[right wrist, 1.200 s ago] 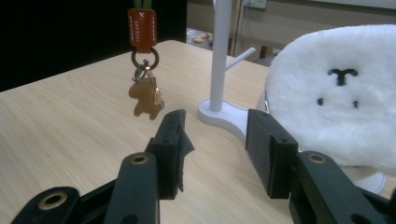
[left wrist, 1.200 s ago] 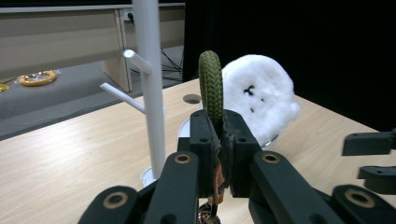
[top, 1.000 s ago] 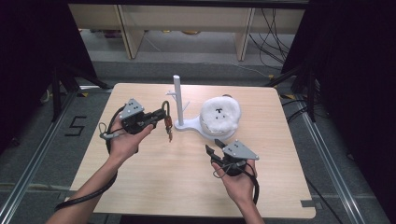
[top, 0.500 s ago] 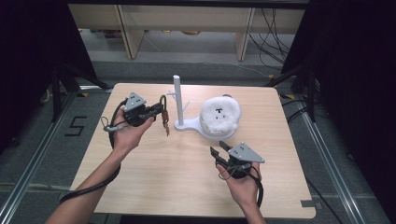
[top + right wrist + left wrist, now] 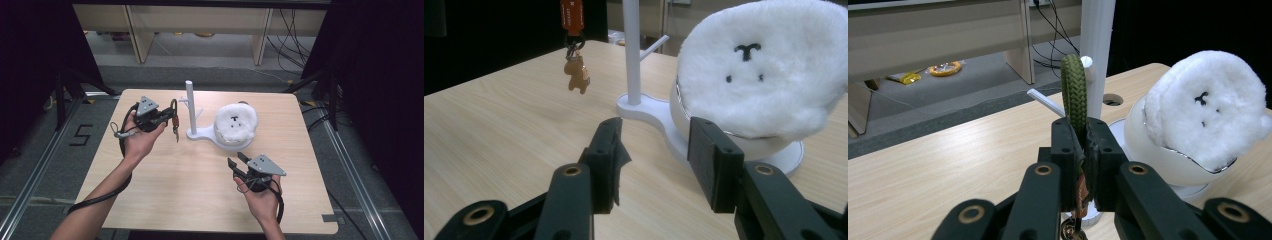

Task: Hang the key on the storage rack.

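Green cord keyring [image 5: 1075, 97] clamped in my left gripper [image 5: 1079, 150], peg [image 5: 1087, 64] just ahead (unhung); right gripper [image 5: 654, 150] gapes, empty.

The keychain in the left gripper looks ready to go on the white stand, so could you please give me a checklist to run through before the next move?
1. Left gripper clamped on the keychain's green loop: ok.
2. Loop stands open above the jaws: ok.
3. Stand's side peg bare: ok.
4. Loop over the peg: not ok, apart.
5. Right gripper open, away from the stand: ok.
6. Fluffy white lamp off the path: cannot tell.
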A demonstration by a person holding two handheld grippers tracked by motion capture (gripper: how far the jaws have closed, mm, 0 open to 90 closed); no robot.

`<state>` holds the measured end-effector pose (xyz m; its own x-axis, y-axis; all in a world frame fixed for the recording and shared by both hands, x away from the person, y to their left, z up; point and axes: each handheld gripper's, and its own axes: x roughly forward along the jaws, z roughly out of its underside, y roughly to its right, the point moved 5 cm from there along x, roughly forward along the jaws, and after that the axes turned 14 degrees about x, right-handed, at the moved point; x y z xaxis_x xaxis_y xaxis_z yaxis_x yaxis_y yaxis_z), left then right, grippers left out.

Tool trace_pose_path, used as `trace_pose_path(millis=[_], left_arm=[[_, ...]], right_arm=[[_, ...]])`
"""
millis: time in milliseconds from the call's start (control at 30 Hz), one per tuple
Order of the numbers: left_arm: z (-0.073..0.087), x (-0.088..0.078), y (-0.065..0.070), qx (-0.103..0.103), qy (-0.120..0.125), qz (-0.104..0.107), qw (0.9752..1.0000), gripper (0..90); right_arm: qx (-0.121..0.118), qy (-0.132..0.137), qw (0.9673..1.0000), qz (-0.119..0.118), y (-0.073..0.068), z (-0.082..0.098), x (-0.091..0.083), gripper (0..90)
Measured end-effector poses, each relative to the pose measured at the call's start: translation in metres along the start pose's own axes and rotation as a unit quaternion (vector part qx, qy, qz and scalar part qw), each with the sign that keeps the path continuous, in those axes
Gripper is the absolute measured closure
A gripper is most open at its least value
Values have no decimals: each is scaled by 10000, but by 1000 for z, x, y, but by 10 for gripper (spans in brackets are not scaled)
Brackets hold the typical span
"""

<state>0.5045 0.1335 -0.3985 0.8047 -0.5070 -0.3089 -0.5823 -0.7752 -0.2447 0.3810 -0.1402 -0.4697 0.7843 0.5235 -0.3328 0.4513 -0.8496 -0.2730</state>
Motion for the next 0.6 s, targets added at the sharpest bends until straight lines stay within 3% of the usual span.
trace_pose_path(millis=[100,167,233,300,367,467,600], left_arm=[[-2,2,1,24,-32,-29,10000,836],[-2,3,1,44,-42,-55,10000,836],[-3,4,2,58,-39,-61,10000,836],[-5,5,3,65,-35,-85,9999,835],[-6,4,4,121,-63,-106,9999,835],[-8,5,6,144,-33,-115,9998,835],[-9,5,8,227,-23,-108,9997,834]], right_arm=[[49,28,10000,-50,0,1,1,578],[-181,29,9998,-2,3,0,1,578],[-180,7,9998,2,3,0,1,577],[-20,-45,10000,-6,2,1,0,577],[-143,25,9999,13,4,0,1,577],[-13,2,10000,-66,2,1,2,578],[-68,-14,10000,-1,4,2,1,577]])
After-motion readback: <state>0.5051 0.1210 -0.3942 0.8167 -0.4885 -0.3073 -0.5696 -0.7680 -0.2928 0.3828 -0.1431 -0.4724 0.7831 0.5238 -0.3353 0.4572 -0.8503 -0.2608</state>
